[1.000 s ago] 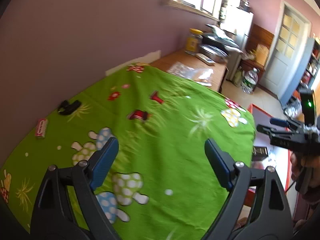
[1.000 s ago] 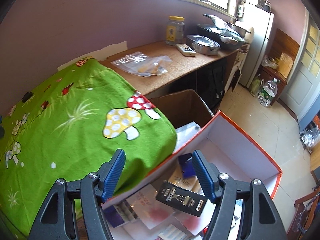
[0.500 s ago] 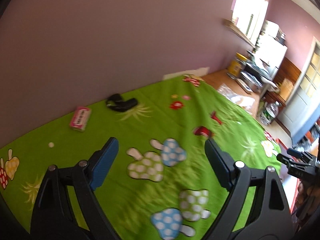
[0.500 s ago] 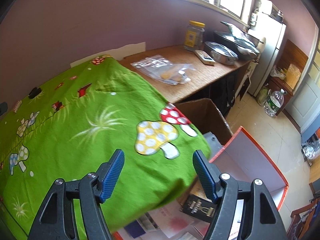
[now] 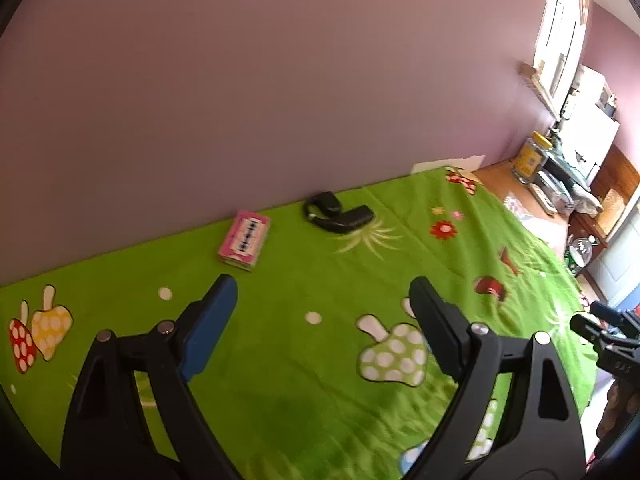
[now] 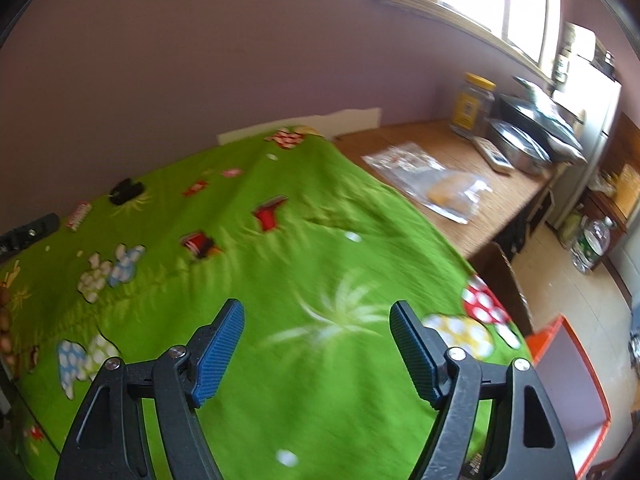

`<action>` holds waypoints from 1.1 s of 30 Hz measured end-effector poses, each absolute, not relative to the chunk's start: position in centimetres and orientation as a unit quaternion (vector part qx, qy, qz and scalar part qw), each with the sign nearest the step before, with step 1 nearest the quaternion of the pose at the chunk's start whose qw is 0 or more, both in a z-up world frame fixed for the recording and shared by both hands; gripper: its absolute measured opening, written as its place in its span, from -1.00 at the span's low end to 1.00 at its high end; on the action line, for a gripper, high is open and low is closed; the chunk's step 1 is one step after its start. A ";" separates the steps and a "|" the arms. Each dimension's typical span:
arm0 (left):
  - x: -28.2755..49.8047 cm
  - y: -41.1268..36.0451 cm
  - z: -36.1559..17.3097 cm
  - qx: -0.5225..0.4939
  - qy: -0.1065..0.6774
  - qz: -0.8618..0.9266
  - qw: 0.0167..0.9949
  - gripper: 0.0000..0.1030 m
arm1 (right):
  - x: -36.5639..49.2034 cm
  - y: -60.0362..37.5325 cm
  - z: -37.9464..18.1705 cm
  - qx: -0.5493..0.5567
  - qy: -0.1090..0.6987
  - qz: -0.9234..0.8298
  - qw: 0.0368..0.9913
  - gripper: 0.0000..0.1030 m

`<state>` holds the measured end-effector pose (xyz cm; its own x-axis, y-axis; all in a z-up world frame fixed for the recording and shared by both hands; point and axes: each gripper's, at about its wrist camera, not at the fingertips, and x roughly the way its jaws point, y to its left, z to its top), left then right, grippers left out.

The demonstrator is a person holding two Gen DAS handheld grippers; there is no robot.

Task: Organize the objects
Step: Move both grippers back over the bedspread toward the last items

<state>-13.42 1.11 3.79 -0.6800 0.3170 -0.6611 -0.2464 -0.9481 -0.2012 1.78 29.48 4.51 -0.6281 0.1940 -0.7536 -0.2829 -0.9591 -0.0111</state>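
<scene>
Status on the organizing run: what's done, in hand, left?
Done: cannot tell; only a corner of the orange box shows. In hand: nothing; left gripper and right gripper are open, the right's jaws just widening. Left: pink packet and black item on the green cloth.

blur: green cloth [image 6: 320, 240] smeared | cut off: orange box [image 6: 568, 380] — right edge

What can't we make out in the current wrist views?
- Black object by the wall: left wrist view, too small and dark to identify.
- Pink box: print unreadable, too small.
- Orange box: right wrist view, cut by the frame edge and the right tongs; contents hidden.
- Plastic bag on the wooden counter: contents blurred.
- Green cloth: covers whatever is beneath.
</scene>
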 end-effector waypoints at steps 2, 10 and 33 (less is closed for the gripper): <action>-13.7 0.5 3.6 -0.369 -0.054 0.916 0.150 0.74 | 0.8 28.8 4.6 -0.406 0.051 0.904 0.120 0.52; -14.7 -1.8 2.9 -0.375 -0.076 0.914 0.133 0.74 | -2.6 25.5 5.2 -0.394 0.036 0.916 0.071 0.63; -20.3 -1.5 -0.9 -0.424 -0.044 0.894 0.140 0.11 | -15.5 16.5 2.3 -0.413 -0.059 0.907 -0.047 0.66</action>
<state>-20.32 -1.50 -0.94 -0.6016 0.2863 -0.7457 -0.2125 -0.9573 -0.1961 -15.49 16.48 2.28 -0.6539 -0.0372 -0.7557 0.1349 -0.9885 -0.0681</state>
